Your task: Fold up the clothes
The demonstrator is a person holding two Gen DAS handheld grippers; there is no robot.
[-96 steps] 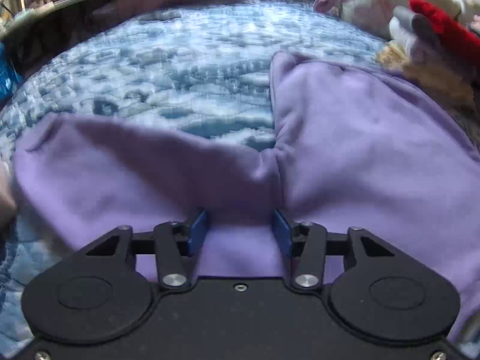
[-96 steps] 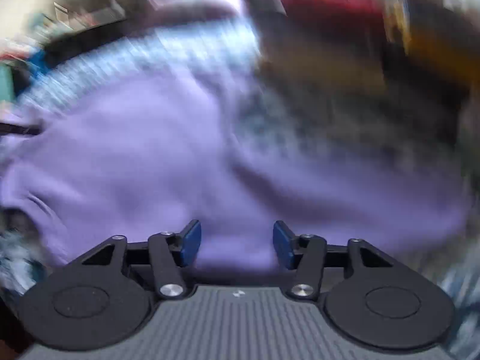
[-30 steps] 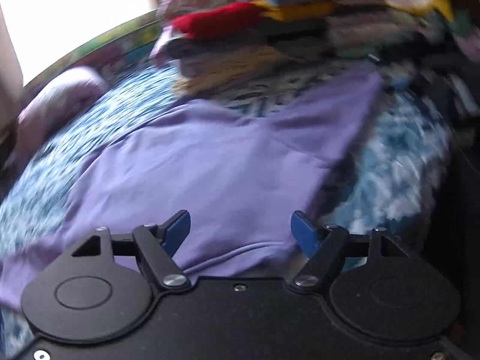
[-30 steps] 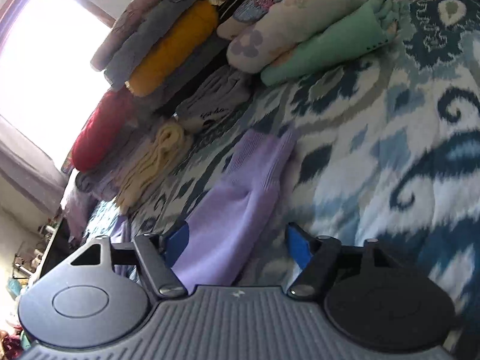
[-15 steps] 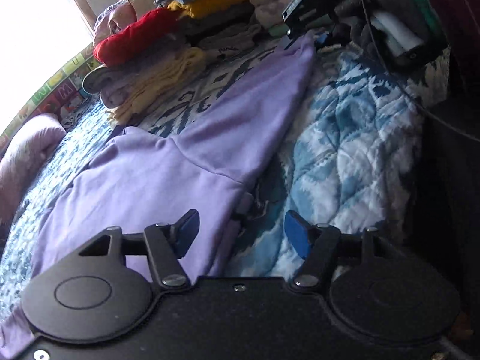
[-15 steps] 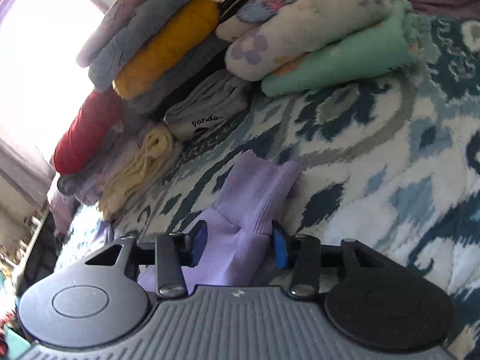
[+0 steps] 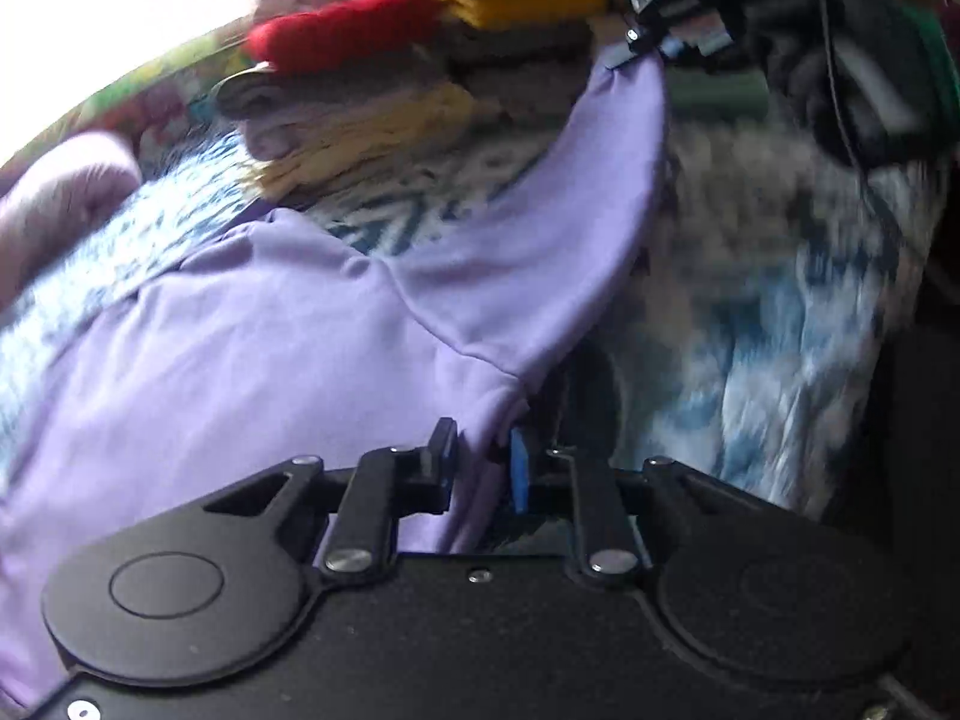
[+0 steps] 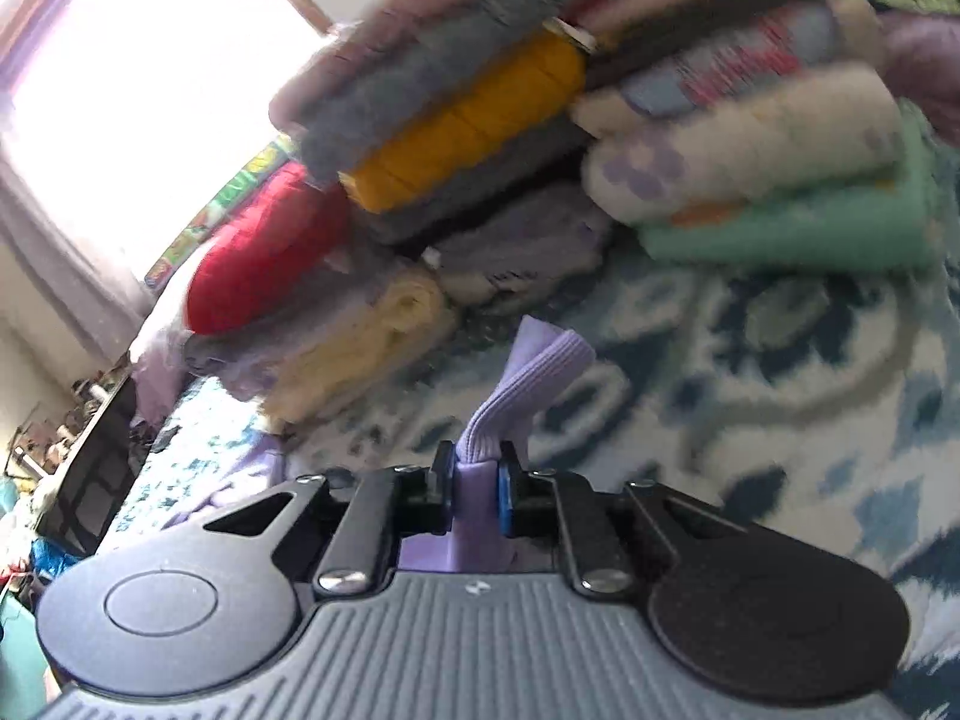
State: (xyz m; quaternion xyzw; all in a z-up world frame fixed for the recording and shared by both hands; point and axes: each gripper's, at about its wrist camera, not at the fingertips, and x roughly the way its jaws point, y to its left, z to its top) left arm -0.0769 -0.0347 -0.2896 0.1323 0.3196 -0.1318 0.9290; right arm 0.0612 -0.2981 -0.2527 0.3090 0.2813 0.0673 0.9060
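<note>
Lavender fabric fills the left half of the left wrist view: a purple sweatshirt [image 7: 252,360] lies spread on the bed [image 7: 780,312], whose cover is a blue-and-white patterned quilt. To the far left a pale pink pillow [image 7: 54,204] sits at the quilt's edge. Moving right, one sleeve [image 7: 576,198] of the sweatshirt rises off the quilt toward the top of the frame, where the right claw [image 7: 645,39] holds its end up. Behind the sleeve stands a stack of folded clothes [image 7: 384,60], with red, yellow and grey pieces among them. At the bottom centre the left claw [image 7: 483,468] is closing on the sweatshirt near its underarm seam; cloth sits between the blue pads and they already press on it. Right of that claw the quilt is bare and blurred.

In the right wrist view a bright window [image 8: 120,90] takes the upper left. Just right of it the same stack shows a red roll [image 8: 258,252], a pale yellow bundle [image 8: 372,336], a mustard piece [image 8: 468,126] and, farther right, a cream item with purple flowers lying on a mint green one [image 8: 798,228]. Low in the centre the right claw [image 8: 477,489] is closing with the ribbed cuff [image 8: 528,378] of the sleeve pinched between its pads, the cuff's end standing up just past the fingertips. The patterned quilt [image 8: 780,390] spreads away to the right.
</note>
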